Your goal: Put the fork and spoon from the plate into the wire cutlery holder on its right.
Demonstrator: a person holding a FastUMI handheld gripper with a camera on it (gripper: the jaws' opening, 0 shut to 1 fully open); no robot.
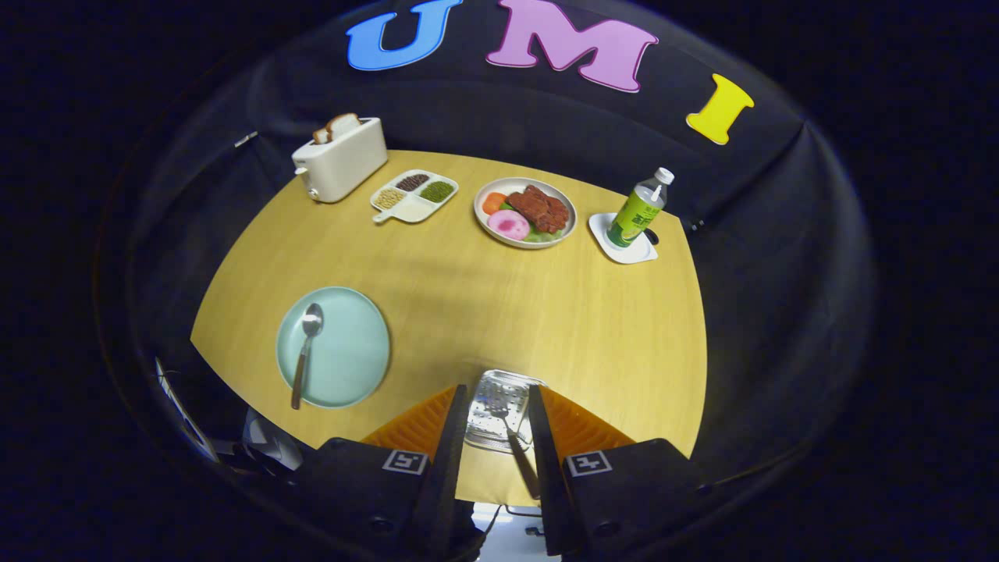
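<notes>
Fork (511,437) between the gripper (493,406) fingers, over the wire cutlery holder (499,390).

Seen from the gripper view, the slim metal fork sits in the gap between the two fingers, which stand apart; whether either one presses it I cannot tell, and its handle end is cut off below. Beneath it the shiny mesh holder shows only in part. Left of it, a round pale-green plate (351,343) carries the steel spoon (304,351). Beyond on the wooden table (468,289): a boxy toaster (341,158), a divided tray of grains (414,196), a plate of food (524,212), a bottle (640,209).
</notes>
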